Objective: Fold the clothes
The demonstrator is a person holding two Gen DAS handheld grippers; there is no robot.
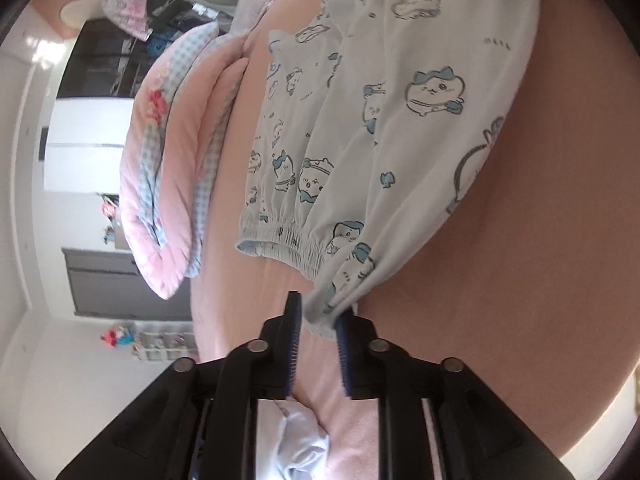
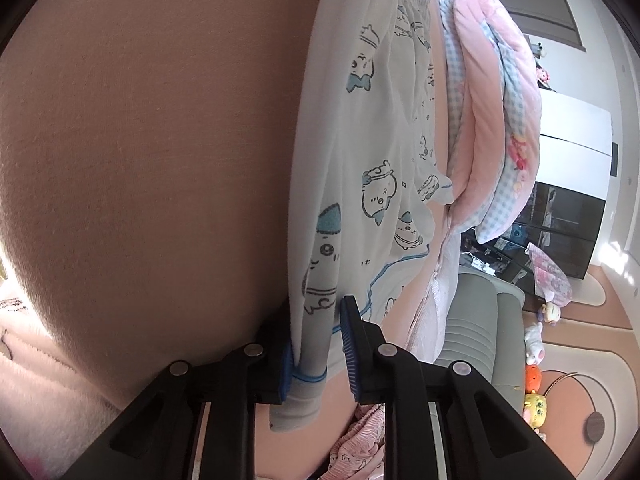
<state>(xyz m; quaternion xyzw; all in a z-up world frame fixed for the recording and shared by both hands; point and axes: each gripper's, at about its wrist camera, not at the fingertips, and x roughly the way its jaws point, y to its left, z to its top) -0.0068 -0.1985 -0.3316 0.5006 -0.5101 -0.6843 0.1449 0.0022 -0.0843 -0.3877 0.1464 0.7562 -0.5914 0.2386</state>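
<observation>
Left wrist view, left to right: folded pink quilt with blue gingham edging [image 1: 168,184] stacked at the far side of the bed, out of the way. Beside it, the white cotton pyjama garment with blue cartoon-cat print [image 1: 360,128] lies spread on the pink bed sheet [image 1: 520,260], elastic cuff toward the camera. Left tongs [image 1: 318,320] are released: clear gap between the blue ribbed pads; the garment's near corner sits against the right-hand pad only, not pinched. My read: that corner has been laid down.

Right wrist view, left to right: bare sheet, then the same garment running away from the camera, then the quilt. Right tongs [image 2: 320,344] stand partly parted with the garment's blue-piped edge between them. Cloth rests on the left-hand pad; daylight shows before the other one, so no real pinch. Likely positioned to take this end for the next fold. Risk: thin fabric slipping out if lifted before the pads meet.
</observation>
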